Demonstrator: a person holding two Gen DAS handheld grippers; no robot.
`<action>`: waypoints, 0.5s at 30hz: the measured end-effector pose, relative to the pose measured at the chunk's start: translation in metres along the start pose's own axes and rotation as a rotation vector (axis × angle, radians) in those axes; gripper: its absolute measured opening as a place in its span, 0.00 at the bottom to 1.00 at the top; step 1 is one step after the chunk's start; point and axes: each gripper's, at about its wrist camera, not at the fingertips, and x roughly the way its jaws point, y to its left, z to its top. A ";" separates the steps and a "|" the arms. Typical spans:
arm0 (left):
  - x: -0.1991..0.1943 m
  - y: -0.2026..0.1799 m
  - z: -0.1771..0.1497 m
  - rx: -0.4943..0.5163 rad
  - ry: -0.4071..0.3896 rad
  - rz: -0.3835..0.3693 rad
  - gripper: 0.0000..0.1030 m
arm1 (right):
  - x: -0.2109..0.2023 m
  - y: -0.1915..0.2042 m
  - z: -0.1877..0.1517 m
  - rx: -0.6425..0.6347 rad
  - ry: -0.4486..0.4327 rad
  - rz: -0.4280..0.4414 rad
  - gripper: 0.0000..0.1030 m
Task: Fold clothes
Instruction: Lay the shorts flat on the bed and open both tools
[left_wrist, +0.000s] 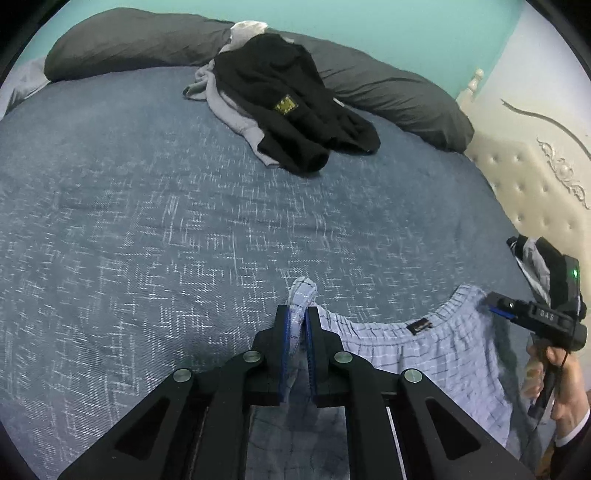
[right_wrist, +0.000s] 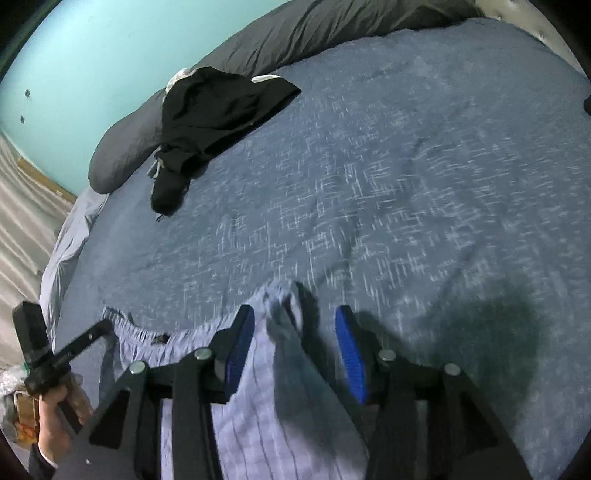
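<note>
Light blue checked shorts (left_wrist: 424, 350) with an elastic waistband lie on the blue bedspread (left_wrist: 147, 221), waistband towards the bed's middle. My left gripper (left_wrist: 297, 314) is shut on one bunched corner of the waistband, which pokes up past the blue pads. In the right wrist view the shorts (right_wrist: 258, 406) run under my right gripper (right_wrist: 295, 314). Its blue pads stand well apart, and the other waistband corner rests loose between them. The left gripper (right_wrist: 107, 326) shows at the far left of that view, and the right gripper (left_wrist: 495, 306) shows at the right edge of the left wrist view.
A heap of black and grey clothes (left_wrist: 288, 107) lies at the far side of the bed against dark grey pillows (left_wrist: 129, 40). A cream tufted headboard (left_wrist: 535, 184) borders the right. Floor and a bag show past the bed's edge (right_wrist: 22, 229).
</note>
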 end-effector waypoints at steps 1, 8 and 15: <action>-0.005 0.000 -0.001 0.003 -0.007 0.002 0.12 | -0.006 0.000 -0.005 -0.002 -0.004 0.003 0.45; -0.034 -0.001 -0.014 0.018 -0.026 0.016 0.29 | -0.036 0.007 -0.056 0.003 -0.019 -0.007 0.45; -0.061 0.007 -0.040 -0.047 -0.046 0.003 0.29 | -0.031 0.019 -0.074 -0.080 -0.005 -0.119 0.29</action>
